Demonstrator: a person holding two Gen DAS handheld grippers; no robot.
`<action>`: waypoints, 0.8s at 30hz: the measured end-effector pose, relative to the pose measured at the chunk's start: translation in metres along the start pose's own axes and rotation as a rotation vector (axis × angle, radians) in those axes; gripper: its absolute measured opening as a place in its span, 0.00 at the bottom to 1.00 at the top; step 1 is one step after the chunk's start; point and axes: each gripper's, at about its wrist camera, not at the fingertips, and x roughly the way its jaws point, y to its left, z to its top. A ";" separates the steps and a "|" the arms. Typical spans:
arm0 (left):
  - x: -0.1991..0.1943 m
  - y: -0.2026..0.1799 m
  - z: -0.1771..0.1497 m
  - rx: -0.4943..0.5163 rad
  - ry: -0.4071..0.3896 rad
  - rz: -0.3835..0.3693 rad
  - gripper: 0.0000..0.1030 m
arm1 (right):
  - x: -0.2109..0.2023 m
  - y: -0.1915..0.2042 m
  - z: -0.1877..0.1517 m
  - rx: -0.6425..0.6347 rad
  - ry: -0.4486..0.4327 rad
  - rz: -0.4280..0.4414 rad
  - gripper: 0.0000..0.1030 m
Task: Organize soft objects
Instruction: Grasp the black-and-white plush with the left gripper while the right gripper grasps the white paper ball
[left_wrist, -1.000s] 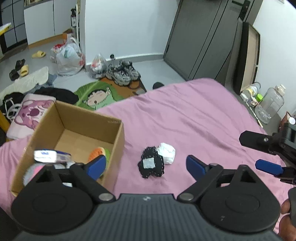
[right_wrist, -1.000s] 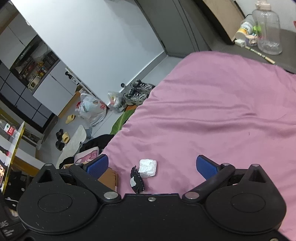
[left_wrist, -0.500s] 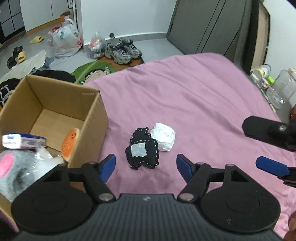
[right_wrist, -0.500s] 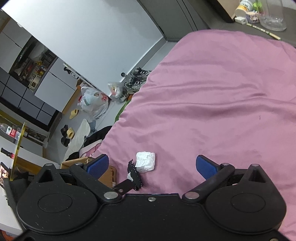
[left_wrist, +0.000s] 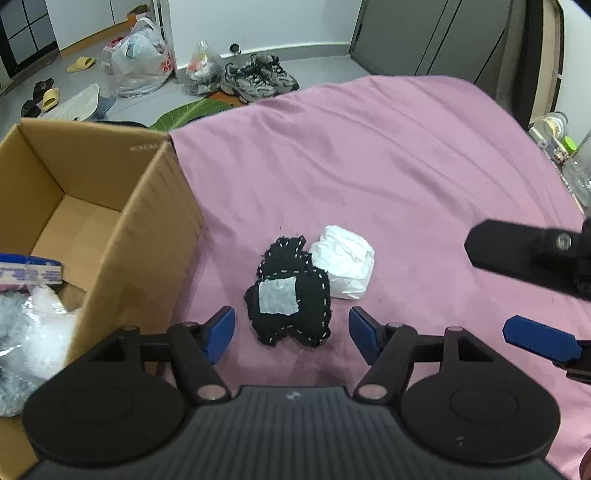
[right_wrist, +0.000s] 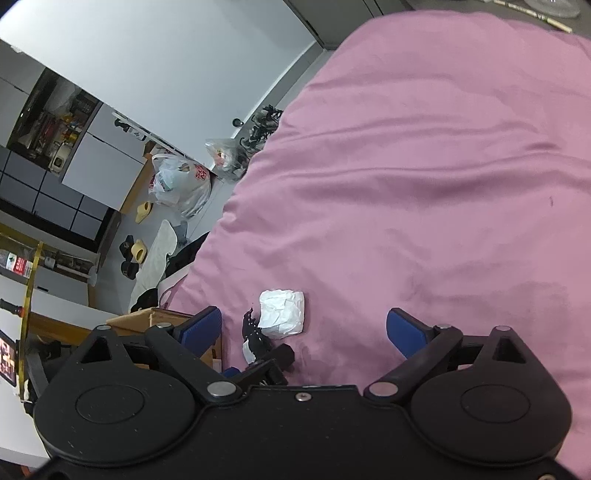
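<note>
Pink sheet covers the bed; beside the box lie a black plush and white wad, touching. Shoes and bags sit beyond. Left gripper and right gripper gape.

A black plush with white stitching and a grey patch lies on pink bedding.

A lived-in home bedroom. A bed under a pink sheet fills the near view; on the far floor lie sneakers, slippers and plastic bags, with dark wardrobe doors at far right and cabinets at left.
</note>
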 end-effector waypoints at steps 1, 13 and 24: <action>0.002 0.000 0.000 -0.003 0.005 0.002 0.62 | 0.004 -0.002 0.000 0.010 0.008 0.005 0.94; -0.024 0.001 0.021 0.018 -0.016 -0.031 0.29 | 0.036 -0.003 0.006 0.067 0.056 0.052 0.93; -0.044 0.011 0.049 0.019 -0.021 -0.080 0.28 | 0.058 -0.005 0.007 0.141 0.096 0.056 0.83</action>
